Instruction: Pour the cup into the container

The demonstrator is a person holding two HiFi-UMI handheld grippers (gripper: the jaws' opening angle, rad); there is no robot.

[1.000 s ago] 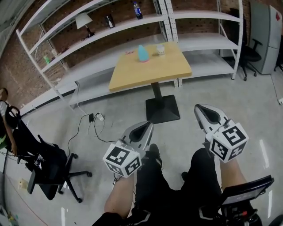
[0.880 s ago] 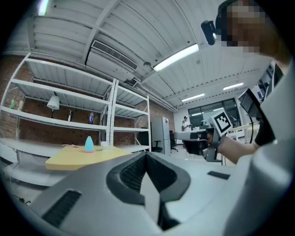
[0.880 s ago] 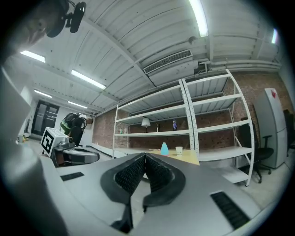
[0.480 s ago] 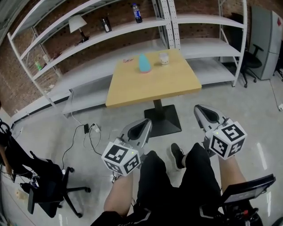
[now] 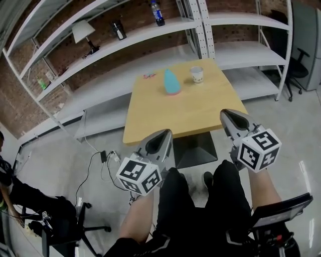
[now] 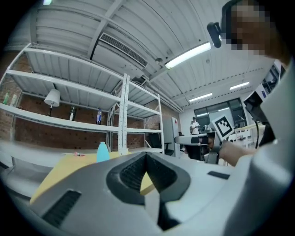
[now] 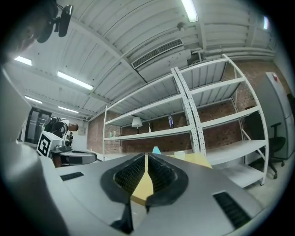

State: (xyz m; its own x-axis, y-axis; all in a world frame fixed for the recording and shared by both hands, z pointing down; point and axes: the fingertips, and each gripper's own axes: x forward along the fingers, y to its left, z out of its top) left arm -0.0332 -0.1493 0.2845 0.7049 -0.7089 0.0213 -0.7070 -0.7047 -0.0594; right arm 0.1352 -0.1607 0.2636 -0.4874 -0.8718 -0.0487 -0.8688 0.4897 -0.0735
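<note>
On the far part of the wooden table (image 5: 185, 113) stand a white cup (image 5: 197, 75) and a teal cone-shaped container (image 5: 172, 82), side by side and apart. A small pink item (image 5: 147, 76) lies left of them. Both grippers hover in front of the table's near edge, well short of the cup. My left gripper (image 5: 163, 135) is shut with nothing in it, and so is my right gripper (image 5: 230, 115). The left gripper view shows the container (image 6: 102, 152) beyond the closed tips of the left gripper (image 6: 146, 155). In the right gripper view the container (image 7: 156, 150) and cup (image 7: 179, 155) sit beyond the right gripper (image 7: 146, 157).
White metal shelving (image 5: 125, 37) runs behind the table and carries a bottle (image 5: 157, 12) and a lamp (image 5: 83, 33). Cables (image 5: 103, 158) lie on the floor at the left, near a black office chair (image 5: 60, 228). Another chair (image 5: 301, 68) stands at the far right.
The table has come nearer and now reaches the grippers' tips in the head view. The person's legs have stepped forward. Both grippers stay shut and held as before.
</note>
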